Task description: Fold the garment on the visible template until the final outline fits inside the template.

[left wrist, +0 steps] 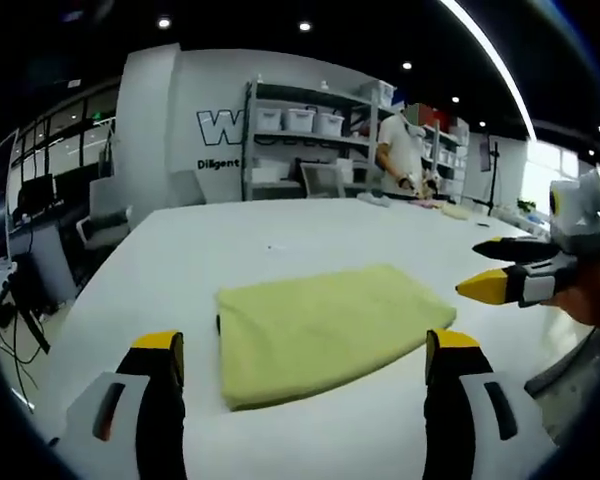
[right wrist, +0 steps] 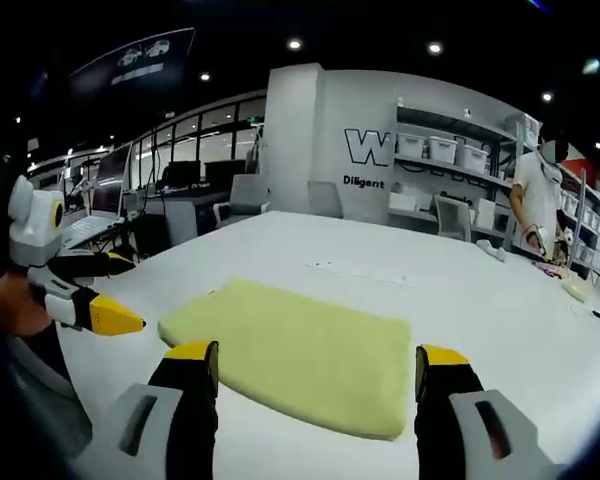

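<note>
A pale yellow garment (left wrist: 325,325) lies folded into a thick rectangle on the white table (left wrist: 230,245). My left gripper (left wrist: 305,365) hovers just in front of its near edge, jaws wide apart with nothing between them. From the right side my right gripper (left wrist: 515,270) comes into the left gripper view, its yellow tips apart, beside the cloth's right end. In the right gripper view the folded garment (right wrist: 295,350) sits just past my open right gripper (right wrist: 315,375), and the left gripper (right wrist: 90,295) shows at the left, open. No template outline is visible around the cloth.
A person (left wrist: 400,155) stands at the table's far end near shelves (left wrist: 300,140) with white bins. Small items (right wrist: 570,285) lie at the far right of the table. Desks, chairs and monitors (right wrist: 180,195) stand beyond the left edge.
</note>
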Demonstrator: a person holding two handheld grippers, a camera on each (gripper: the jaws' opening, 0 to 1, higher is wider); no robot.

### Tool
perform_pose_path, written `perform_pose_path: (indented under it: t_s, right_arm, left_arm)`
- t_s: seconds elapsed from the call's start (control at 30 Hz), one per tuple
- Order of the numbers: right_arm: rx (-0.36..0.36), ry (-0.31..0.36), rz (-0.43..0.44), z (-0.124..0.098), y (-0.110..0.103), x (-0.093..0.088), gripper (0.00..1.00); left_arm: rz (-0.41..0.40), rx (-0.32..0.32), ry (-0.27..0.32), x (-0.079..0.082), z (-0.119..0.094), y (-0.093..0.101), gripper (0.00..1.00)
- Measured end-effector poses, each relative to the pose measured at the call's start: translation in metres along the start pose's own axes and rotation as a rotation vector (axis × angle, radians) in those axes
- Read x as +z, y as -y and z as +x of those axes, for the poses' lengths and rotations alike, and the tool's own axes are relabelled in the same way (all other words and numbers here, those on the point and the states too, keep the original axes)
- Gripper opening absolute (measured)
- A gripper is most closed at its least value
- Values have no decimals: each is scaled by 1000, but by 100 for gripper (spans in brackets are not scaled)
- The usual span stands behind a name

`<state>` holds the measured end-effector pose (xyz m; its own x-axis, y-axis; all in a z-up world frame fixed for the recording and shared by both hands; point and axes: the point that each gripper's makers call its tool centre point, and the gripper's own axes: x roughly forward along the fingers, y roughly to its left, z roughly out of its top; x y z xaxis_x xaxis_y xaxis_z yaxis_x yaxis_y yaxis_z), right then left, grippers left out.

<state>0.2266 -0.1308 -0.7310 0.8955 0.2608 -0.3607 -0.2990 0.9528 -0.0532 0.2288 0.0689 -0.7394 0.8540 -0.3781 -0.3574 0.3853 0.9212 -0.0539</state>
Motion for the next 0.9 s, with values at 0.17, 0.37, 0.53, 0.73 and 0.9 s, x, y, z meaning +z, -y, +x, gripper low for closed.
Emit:
perform_pose_path:
  t_s: [0.17, 0.37, 0.53, 0.73, 0.9]
  right_arm:
    - [3, -38, -26, 4, 1, -12, 77]
    - [-5, -26, -28, 4, 4, -9, 77]
    - [-7, -23, -45, 5, 3, -8, 77]
    - [-11, -11, -41, 4, 3, -6, 77]
    - [-9, -7, -28, 1, -1, -4, 77]
  left_arm:
    - [3, -3, -18, -11, 4, 0, 98]
    - [18, 9, -2, -6, 7, -2, 98]
    - [37, 11, 2, -6, 10, -2, 97]
    - [30, 18, 21, -1, 8, -3, 96]
    - [26, 16, 33, 3, 4, 3, 96]
